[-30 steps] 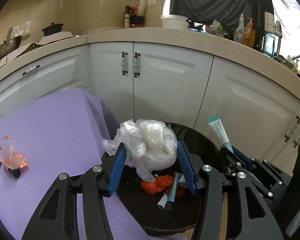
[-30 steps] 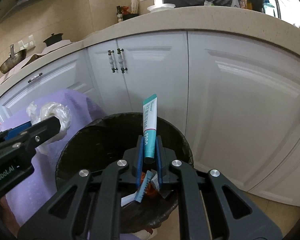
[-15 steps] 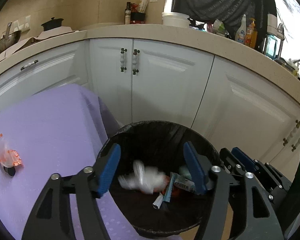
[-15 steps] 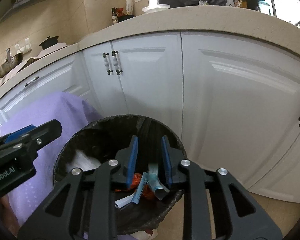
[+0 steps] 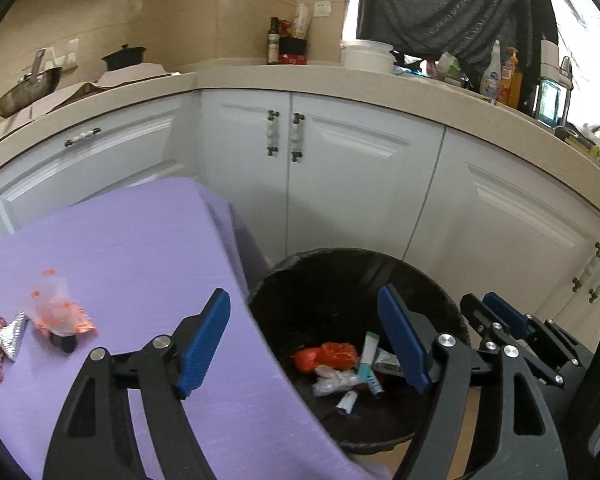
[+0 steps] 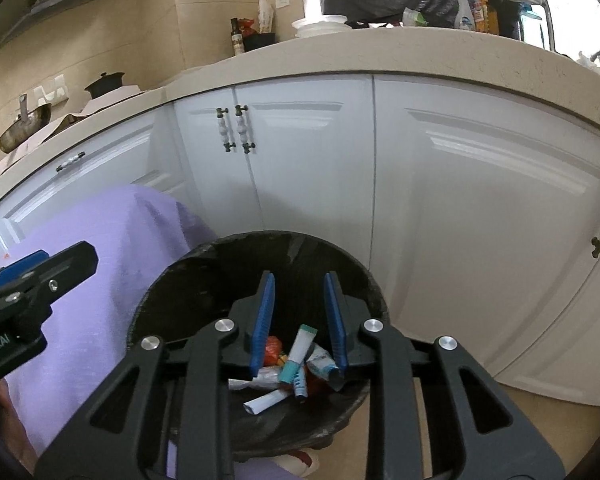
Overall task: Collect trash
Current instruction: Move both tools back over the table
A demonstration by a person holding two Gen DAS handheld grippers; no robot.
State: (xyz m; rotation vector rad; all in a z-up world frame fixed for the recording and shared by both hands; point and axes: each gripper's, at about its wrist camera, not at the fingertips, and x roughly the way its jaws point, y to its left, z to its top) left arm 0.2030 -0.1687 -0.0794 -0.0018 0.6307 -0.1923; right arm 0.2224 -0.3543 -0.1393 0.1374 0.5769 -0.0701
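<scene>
A black-lined trash bin [image 5: 340, 268] [image 6: 204, 264] stands on the floor beside the purple table. Inside lie a teal tube [image 5: 369, 356] [image 6: 298, 350], a red wrapper [image 5: 326, 356], a clear plastic bag [image 5: 334, 380] and other scraps. My left gripper [image 5: 308, 344] is open and empty, straddling the table edge and the bin. My right gripper [image 6: 298, 320] is open and empty above the bin. On the table lie an orange-and-clear wrapper [image 5: 58, 312] and a silver foil scrap [image 5: 14, 334].
The purple-covered table [image 5: 120, 260] fills the left. White kitchen cabinets [image 5: 340, 168] under a beige countertop [image 5: 420, 92] curve behind the bin. Bottles, a bowl and a pan stand on the counter. A strip of floor [image 6: 540, 424] shows at lower right.
My left gripper let go of the clear plastic bag and my right gripper let go of the teal tube; both fell into the bin. The left gripper has shifted left toward the table.
</scene>
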